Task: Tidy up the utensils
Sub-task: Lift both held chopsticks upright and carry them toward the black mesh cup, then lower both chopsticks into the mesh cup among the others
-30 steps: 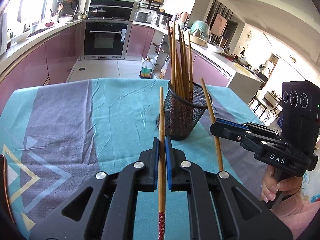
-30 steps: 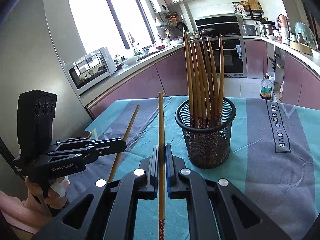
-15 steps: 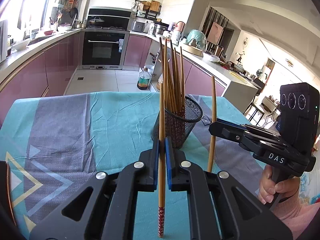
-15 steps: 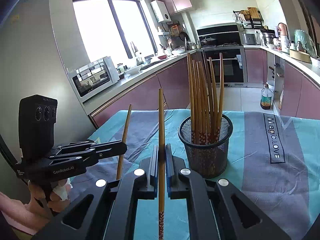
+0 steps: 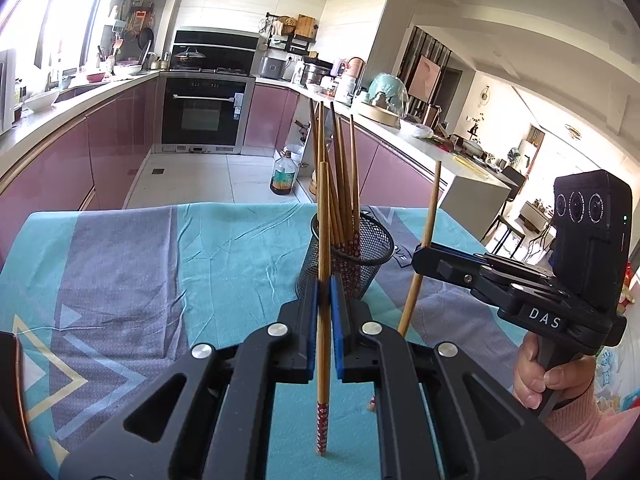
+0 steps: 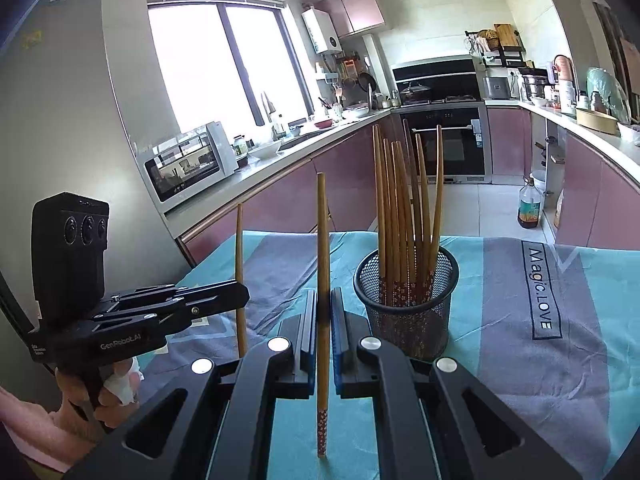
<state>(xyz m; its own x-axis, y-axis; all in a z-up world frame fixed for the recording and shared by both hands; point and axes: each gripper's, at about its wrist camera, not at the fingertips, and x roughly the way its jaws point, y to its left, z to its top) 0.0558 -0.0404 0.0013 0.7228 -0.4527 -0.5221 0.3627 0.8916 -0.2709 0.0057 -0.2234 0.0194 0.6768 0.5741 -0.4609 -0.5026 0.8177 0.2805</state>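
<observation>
Each gripper, left (image 5: 324, 296) and right (image 6: 324, 308), clamped one upright chopstick (image 5: 323, 240); the mesh holder (image 6: 406, 304) stood at one o'clock, nearer the right.

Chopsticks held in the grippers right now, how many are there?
2: one chopstick upright in the left gripper, another chopstick upright in the right gripper. The rest stand in the mesh cup.
</observation>
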